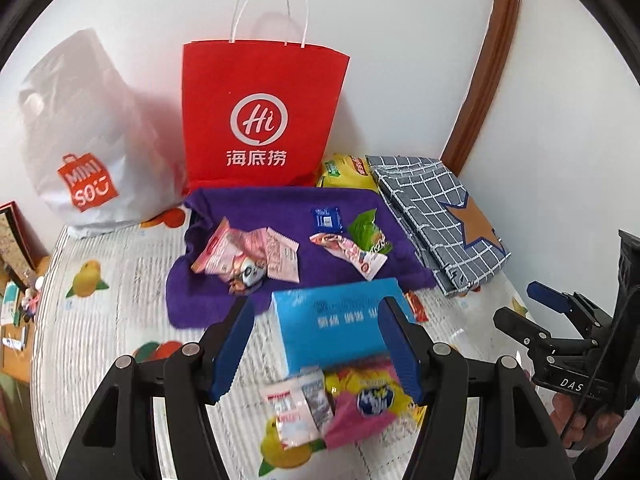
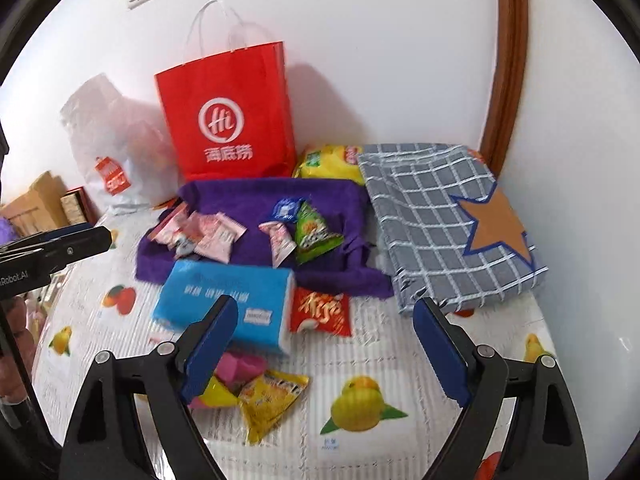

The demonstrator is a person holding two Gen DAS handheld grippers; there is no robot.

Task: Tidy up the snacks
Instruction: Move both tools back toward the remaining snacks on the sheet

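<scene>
Loose snack packets lie in two groups on the desk (image 2: 400, 360), which is covered with a fruit-print sheet. One group sits on a purple cloth (image 1: 280, 204): pink packets (image 1: 248, 252), a small blue packet (image 1: 327, 219), a green packet (image 1: 366, 232) and a pink twist-end sweet (image 1: 348, 254). The other group lies nearer, in front of a blue tissue pack (image 1: 332, 328): a white-and-red packet (image 1: 290, 408), a yellow-and-pink packet (image 1: 368, 400), a yellow packet (image 2: 272, 400), and a red packet (image 2: 320, 312) just beside the tissue pack.

Left gripper (image 1: 316, 344): fingers spread wide, holding nothing, hovering over the near group with the tissue pack showing between them. Right gripper (image 2: 324, 344): fingers likewise spread and empty, above bare sheet near the red packet.

Handling, as judged: all packets are light, thin foil or plastic, soft and crushable, with slick faces. The crimped end seals are the firmest place to pinch; a grip across the puffed middle risks slipping or crushing the contents. Overlapping packets in the near group may lift together.

Orientation: the yellow packet lies flat, long axis running diagonally from near-left to far-right in the right view. The twist-end sweet lies diagonally too, one twisted end toward the camera. The green packet is roughly triangular, with its point away from the grippers.

A red paper bag (image 1: 260, 112), a white plastic bag (image 1: 88, 140) and a checked fabric box (image 2: 448, 220) stand or lie at the back.
</scene>
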